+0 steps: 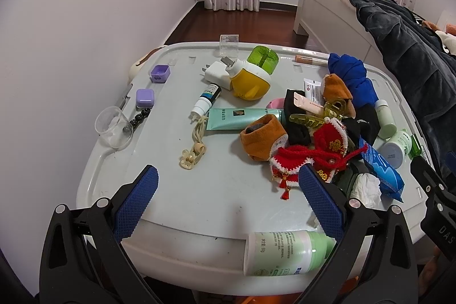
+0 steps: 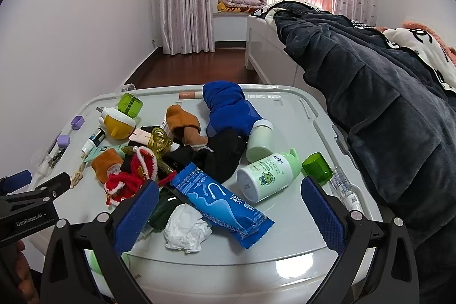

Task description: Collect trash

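1. On the grey lid (image 2: 285,244) of a plastic storage box, a crumpled white tissue (image 2: 186,230) lies near the front edge, touching the lower side of a blue wrapper (image 2: 219,204); in the left wrist view the tissue (image 1: 366,188) shows just past the inner blue pad
2. Long axis of the blue wrapper runs from upper left to lower right in the right wrist view, its crimped end pointing at the lid's front edge; white characters are printed on it, too distorted to read
3. Left gripper (image 1: 228,201) hangs over a bare patch of lid, jaws wide apart, nothing between them
4. Right gripper (image 2: 230,214) hangs over the tissue and wrapper, jaws spread wide, pads pressing on neither
5. Readable writing: "GenRobot.AI" on the other gripper's black body at the left edge of the right wrist view, and "DAS" on the black body at the right edge of the left wrist view
6. A white and green pump bottle (image 2: 268,175) with a frog picture lies on its side, nozzle pointing up and right; its text is not legible
7. A second green and white bottle (image 1: 285,252) lies on its side at the lid's front edge, its small print unreadable
8. Red knitted pieces (image 2: 131,178), brown socks, a blue cloth (image 2: 228,110) and a teal tube (image 1: 242,118) crowd the middle
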Tool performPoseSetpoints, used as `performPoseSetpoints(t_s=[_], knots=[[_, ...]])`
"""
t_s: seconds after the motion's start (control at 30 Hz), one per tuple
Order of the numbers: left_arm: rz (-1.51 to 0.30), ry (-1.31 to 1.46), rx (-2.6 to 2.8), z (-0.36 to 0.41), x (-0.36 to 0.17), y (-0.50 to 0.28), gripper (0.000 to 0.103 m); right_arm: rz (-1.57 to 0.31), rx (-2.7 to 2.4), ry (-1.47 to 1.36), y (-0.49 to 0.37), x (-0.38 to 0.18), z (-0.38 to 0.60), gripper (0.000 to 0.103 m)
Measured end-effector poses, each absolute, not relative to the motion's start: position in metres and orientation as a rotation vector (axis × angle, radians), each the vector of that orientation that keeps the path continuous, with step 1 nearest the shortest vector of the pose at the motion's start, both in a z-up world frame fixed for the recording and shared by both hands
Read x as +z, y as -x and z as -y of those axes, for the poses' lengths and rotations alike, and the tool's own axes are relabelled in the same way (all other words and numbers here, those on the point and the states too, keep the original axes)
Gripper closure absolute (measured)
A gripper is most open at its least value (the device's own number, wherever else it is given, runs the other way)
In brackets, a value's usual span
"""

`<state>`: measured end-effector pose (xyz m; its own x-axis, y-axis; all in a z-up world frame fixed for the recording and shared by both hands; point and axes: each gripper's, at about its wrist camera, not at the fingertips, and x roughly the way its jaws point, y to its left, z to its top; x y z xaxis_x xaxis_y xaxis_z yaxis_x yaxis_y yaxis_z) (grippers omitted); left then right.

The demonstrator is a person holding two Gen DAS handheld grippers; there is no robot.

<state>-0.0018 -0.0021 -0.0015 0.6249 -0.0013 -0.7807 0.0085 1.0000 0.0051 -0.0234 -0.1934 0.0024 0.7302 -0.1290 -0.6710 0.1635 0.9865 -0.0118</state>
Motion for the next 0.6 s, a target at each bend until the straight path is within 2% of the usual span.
performPoseSetpoints(t_s=[0.6], knots=[[-0.897, -0.007, -0.007, 0.0031, -0.0024, 0.0005, 0.007, -0.735, -0.156, -0.05, 0.024, 0.0008, 0.1942, 0.004]])
